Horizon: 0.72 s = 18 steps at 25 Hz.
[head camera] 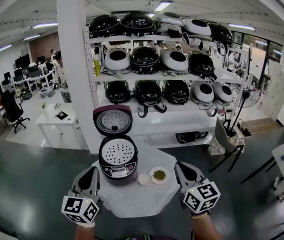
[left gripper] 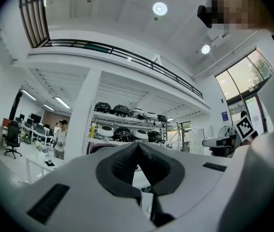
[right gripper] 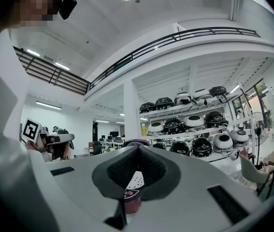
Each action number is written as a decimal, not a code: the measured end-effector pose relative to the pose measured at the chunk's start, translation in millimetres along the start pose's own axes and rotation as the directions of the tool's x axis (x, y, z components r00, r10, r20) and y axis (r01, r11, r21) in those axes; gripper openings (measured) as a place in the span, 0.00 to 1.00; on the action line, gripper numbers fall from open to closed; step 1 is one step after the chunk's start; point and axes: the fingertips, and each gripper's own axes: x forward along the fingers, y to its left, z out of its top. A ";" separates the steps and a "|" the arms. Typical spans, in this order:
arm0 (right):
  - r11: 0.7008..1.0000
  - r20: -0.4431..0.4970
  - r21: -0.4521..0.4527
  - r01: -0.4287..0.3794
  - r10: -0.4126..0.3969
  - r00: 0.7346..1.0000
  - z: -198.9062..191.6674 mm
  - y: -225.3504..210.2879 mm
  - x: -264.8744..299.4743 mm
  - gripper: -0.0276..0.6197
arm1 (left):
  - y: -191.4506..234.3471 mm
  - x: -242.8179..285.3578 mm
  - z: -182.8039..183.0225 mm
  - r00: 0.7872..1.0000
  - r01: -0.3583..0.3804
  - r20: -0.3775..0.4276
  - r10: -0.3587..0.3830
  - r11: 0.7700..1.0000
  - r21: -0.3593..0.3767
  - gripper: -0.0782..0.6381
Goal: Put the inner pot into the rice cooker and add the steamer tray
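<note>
Shelving (head camera: 177,120) of white metal fills the back of the head view, its tiers packed with stored cookers (head camera: 146,57), glossy domes in black and white. In front of it stands the bench (head camera: 131,201), a white, matte, many-sided top.

At the bench's far side sits the rice cooker (head camera: 117,170), a rounded dark maroon body with a pale control panel on its front. Its lid (head camera: 112,120) is swung fully up, showing a round metallic inner plate dotted with holes.

Nearer the camera, the left tongs (head camera: 92,171) and the right tongs (head camera: 180,168) hang over the bench's near edge, one on each side of the cooker and apart from it. Each gripper view shows its tongs pressed together tip to tip with nothing between: left (left gripper: 137,144), right (right gripper: 137,148). Their pads (left gripper: 122,163) are dark, finely ribbed rubber set in smooth pale grey shells, and each carries a marker cube (head camera: 80,210) of black-and-white squares.

The steamer tray (head camera: 117,152), a white perforated disc, lies in the cooker's mouth and hides whatever is below it; it also shows past the right pads (right gripper: 136,180).

Just right of the cooker lie two small round dishes, one plain white (head camera: 145,179), the other (head camera: 159,175) holding something green.
</note>
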 end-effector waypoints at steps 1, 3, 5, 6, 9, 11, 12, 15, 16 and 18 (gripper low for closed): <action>1.000 0.005 0.004 -0.003 0.003 1.000 1.6 2.4 0.9 0.05 | 2.4 -0.6 1.6 1.000 -0.003 0.001 0.003 1.000 -0.001 0.14; 1.000 0.023 0.013 -0.010 0.010 1.000 5.5 6.8 1.5 0.05 | 6.8 -2.4 2.6 1.000 -0.008 0.001 0.008 1.000 0.002 0.14; 1.000 0.039 0.018 -0.008 0.008 0.999 8.2 9.5 0.4 0.05 | 10.3 -4.3 -0.6 1.000 -0.005 0.001 0.005 1.000 -0.001 0.14; 1.000 0.041 0.018 -0.003 0.003 0.999 8.8 10.2 0.0 0.05 | 11.2 -5.0 -1.0 1.000 -0.003 0.002 0.003 1.000 -0.002 0.14; 1.000 0.033 0.007 0.014 -0.015 0.999 8.3 11.5 0.9 0.05 | 12.9 -5.4 -0.1 1.000 -0.001 0.002 0.000 1.000 0.003 0.14; 1.000 0.026 -0.001 0.014 -0.014 1.000 6.0 13.0 2.1 0.05 | 14.9 -5.0 -3.3 1.000 -0.007 -0.011 0.007 1.000 0.010 0.14; 1.000 0.022 -0.004 0.011 -0.011 1.000 4.7 14.1 2.5 0.05 | 16.2 -4.8 -6.4 1.000 -0.012 -0.024 0.013 1.000 0.011 0.14; 1.000 0.010 0.002 0.011 -0.011 1.000 0.8 17.5 2.8 0.05 | 17.6 -4.5 -15.1 0.998 -0.022 -0.059 0.023 1.000 0.017 0.14; 1.000 0.006 0.004 0.011 -0.011 1.000 -0.1 18.2 3.6 0.05 | 17.3 -4.1 -16.0 0.998 -0.022 -0.063 0.023 1.000 0.020 0.14; 1.000 0.001 0.004 0.009 -0.009 1.000 -1.0 19.1 5.5 0.05 | 17.0 -3.1 -15.8 0.998 -0.021 -0.064 0.022 1.000 0.024 0.14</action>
